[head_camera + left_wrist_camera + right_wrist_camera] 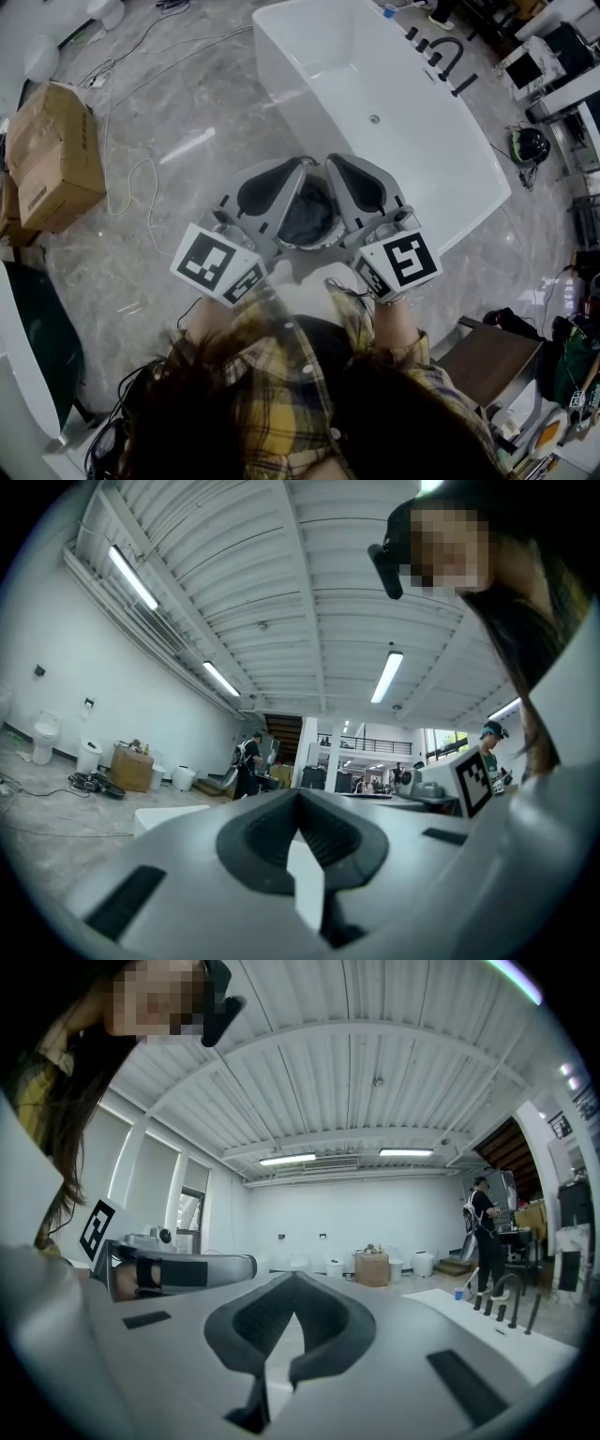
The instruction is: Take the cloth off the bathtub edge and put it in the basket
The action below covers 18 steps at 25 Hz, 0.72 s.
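Note:
In the head view a dark grey cloth (309, 217) lies bunched inside a round basket (302, 246) on the floor, at the near corner of the white bathtub (281, 66). My left gripper (301, 169) and right gripper (331, 161) are held side by side above the basket, tips pointing away from me. Both are shut with nothing between the jaws. The left gripper view shows its gripper (300, 797) aimed up at the ceiling, jaws together and empty. The right gripper (295, 1281) looks the same in its own view. No cloth shows on the visible tub edge.
A cardboard box (56, 155) sits on the floor at the left, with cables (141, 187) trailing nearby. A black faucet (441, 54) stands on the tub's far rim. A brown stool (487, 361) is at the lower right. A person (483, 1232) stands far off in the hall.

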Each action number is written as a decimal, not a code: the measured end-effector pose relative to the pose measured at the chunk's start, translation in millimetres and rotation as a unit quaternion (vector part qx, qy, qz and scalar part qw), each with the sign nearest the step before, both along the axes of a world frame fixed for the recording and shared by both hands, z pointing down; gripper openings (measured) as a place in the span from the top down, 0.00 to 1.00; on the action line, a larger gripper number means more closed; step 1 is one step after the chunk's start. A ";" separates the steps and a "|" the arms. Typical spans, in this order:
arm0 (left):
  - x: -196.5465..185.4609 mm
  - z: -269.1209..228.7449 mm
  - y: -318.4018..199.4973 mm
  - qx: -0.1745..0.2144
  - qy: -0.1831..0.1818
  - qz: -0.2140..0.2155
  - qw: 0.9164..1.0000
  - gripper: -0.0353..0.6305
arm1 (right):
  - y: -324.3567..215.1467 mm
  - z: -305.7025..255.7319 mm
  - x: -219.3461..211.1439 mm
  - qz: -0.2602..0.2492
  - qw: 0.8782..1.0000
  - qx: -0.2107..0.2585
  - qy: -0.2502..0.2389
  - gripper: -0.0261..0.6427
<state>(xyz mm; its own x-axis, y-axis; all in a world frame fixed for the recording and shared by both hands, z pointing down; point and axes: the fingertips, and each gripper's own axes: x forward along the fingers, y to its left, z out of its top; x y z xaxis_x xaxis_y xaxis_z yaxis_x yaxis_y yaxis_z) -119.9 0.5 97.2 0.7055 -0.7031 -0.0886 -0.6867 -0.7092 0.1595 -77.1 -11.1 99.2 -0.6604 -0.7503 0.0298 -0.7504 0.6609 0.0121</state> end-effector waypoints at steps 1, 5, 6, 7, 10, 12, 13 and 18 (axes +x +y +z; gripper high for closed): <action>0.2 -0.2 0.5 0.001 0.000 0.000 1.000 0.92 | 0.4 0.5 0.3 0.001 1.000 0.000 0.000 0.94; 2.1 0.0 3.0 0.003 0.001 0.002 1.000 0.92 | 3.0 2.0 2.7 0.004 1.000 0.001 0.002 0.94; 2.3 -0.1 3.5 0.003 0.001 0.002 1.000 0.92 | 3.7 1.8 3.1 0.005 1.000 0.001 0.002 0.94; 2.1 -0.4 3.8 0.004 0.001 0.002 1.000 0.92 | 4.3 1.6 3.2 0.006 1.000 0.001 0.002 0.94; 1.1 -0.7 4.6 0.005 0.000 0.001 1.000 0.92 | 5.8 1.2 3.1 0.009 1.000 0.001 0.003 0.94; 1.6 0.1 4.7 0.005 -0.001 0.002 1.000 0.92 | 6.1 2.3 3.2 0.010 1.000 0.001 0.005 0.94; 2.0 0.4 4.6 0.006 -0.002 0.003 1.000 0.92 | 6.2 3.0 3.1 0.010 1.000 0.000 0.006 0.94; 0.5 -1.4 5.2 0.006 -0.002 0.003 1.000 0.92 | 7.3 4.6 1.9 0.010 1.000 -0.003 0.011 0.94</action>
